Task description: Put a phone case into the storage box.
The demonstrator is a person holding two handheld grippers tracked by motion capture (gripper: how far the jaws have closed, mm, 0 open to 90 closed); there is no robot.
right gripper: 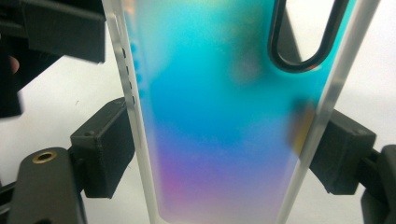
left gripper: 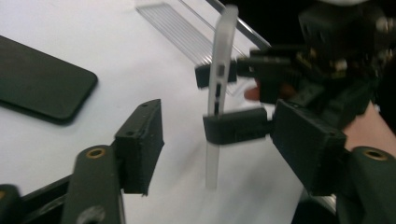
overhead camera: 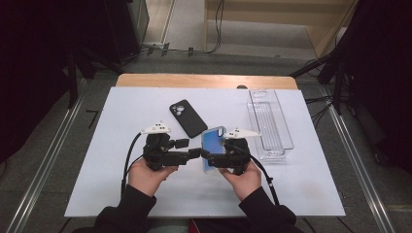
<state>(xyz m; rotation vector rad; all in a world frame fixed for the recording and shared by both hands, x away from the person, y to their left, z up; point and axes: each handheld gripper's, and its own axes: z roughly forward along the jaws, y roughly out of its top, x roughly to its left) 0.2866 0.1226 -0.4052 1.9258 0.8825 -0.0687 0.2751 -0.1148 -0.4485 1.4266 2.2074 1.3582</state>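
Observation:
A translucent phone case with a blue-to-pink sheen stands on edge just above the white sheet. My right gripper is shut on it; in the right gripper view the case sits between the jaws, with both pads pressed on its frosted side rims. My left gripper faces it from the left, open. In the left gripper view the left gripper has its jaws wide apart, and the case's edge stands beyond them in the other gripper's jaws. A black phone lies face down farther back.
A clear plastic tray lies at the right of the white sheet, close behind my right hand. The black phone lies left of my left jaws. The wooden table edge runs along the back.

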